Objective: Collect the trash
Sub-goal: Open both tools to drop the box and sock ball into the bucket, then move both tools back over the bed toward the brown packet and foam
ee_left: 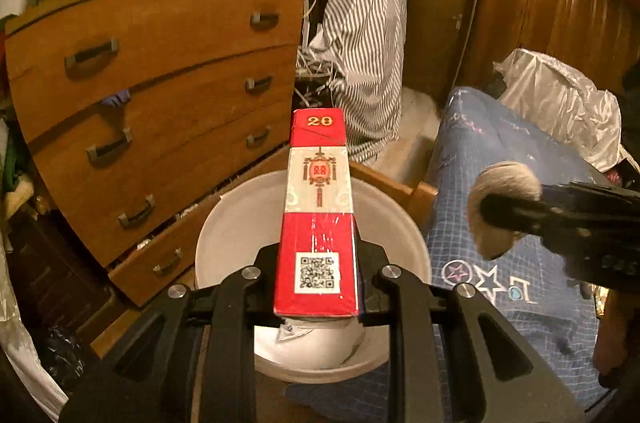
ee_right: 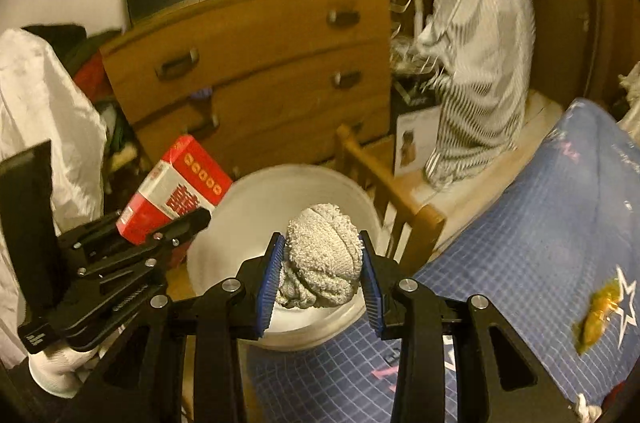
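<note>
My left gripper (ee_left: 318, 275) is shut on a red and silver carton (ee_left: 319, 211) marked 20, held narrow side up over the white bucket (ee_left: 230, 223). From the right wrist view the same carton (ee_right: 176, 189) hangs at the bucket's left rim in the left gripper (ee_right: 160, 235). My right gripper (ee_right: 322, 275) is shut on a balled grey towel rag (ee_right: 323, 259), its blue pads pressing both sides, above the white bucket (ee_right: 280, 191). In the left wrist view the rag (ee_left: 502, 207) and the right gripper (ee_left: 516, 219) show at the right.
A wooden chest of drawers (ee_left: 160, 95) stands behind the bucket. A blue patterned bedspread (ee_right: 540, 243) lies at the right with a yellow wrapper (ee_right: 596, 315) on it. A striped cloth (ee_left: 360, 55) drapes over a rack, and a wooden bed post (ee_right: 400, 207) stands beside the bucket.
</note>
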A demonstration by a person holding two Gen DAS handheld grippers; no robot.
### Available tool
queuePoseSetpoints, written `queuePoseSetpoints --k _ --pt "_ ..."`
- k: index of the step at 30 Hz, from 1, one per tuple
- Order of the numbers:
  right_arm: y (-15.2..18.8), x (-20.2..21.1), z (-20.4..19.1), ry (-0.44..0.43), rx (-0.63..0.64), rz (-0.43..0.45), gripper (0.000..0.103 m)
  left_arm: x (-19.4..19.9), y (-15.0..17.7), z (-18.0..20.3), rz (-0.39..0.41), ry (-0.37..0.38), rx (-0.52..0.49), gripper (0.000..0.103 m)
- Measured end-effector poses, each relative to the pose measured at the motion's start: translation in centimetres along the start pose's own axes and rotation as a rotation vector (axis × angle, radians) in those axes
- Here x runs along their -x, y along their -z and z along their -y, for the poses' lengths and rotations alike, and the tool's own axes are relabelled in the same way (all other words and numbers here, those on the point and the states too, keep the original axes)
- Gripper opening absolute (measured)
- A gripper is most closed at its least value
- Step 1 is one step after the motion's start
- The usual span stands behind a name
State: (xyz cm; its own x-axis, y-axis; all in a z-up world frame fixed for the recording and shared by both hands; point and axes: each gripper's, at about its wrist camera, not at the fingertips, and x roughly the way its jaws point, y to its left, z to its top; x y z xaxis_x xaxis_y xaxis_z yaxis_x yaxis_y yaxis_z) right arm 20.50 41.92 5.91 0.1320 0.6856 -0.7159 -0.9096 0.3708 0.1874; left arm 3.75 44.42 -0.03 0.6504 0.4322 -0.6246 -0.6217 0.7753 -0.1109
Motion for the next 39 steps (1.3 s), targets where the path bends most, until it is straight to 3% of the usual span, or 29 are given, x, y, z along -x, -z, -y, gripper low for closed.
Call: queuePoseSetpoints --k 5,10,22,24,25,26,33,39 --pt "-1.2 -4.4 0.0 -0.019 0.006 -0.091 0.038 -2.7 0.0 -1.3 -0.073 0.015 0.005 0.021" --pt "-2.1 -6.4 -0.4 -0.018 0.022 -0.112 0.038 -5.2 0.2 -2.6 -0.147 0.013 0.003 0.021" --pt "-2.1 -7.9 0.1 -0.027 0.031 -0.126 0.038 -6.5 0.2 -3.7 -0.163 0.011 0.009 0.022" --pt "-2.1 -8.1 0.2 -0.028 0.032 -0.130 0.042 -6.6 0.0 -3.9 -0.164 0.003 0.008 0.031" --pt "-2.1 -8.1 0.3 -0.024 0.029 -0.124 0.047 -6.6 -0.1 -3.9 -0.163 -0.005 0.004 0.054" --pt "-2.1 -7.8 0.5 -0.024 0.021 -0.107 0.059 -6.5 -0.2 -4.1 -0.148 -0.022 0.003 0.068" --pt "-1.9 -5.7 1.9 -0.043 -0.027 -0.048 0.063 -5.8 -0.5 -5.0 -0.125 -0.048 0.014 0.070" --pt "-0.3 -1.5 3.0 -0.051 -0.058 0.021 0.063 -4.5 -0.4 -3.2 -0.110 -0.031 -0.009 0.070"
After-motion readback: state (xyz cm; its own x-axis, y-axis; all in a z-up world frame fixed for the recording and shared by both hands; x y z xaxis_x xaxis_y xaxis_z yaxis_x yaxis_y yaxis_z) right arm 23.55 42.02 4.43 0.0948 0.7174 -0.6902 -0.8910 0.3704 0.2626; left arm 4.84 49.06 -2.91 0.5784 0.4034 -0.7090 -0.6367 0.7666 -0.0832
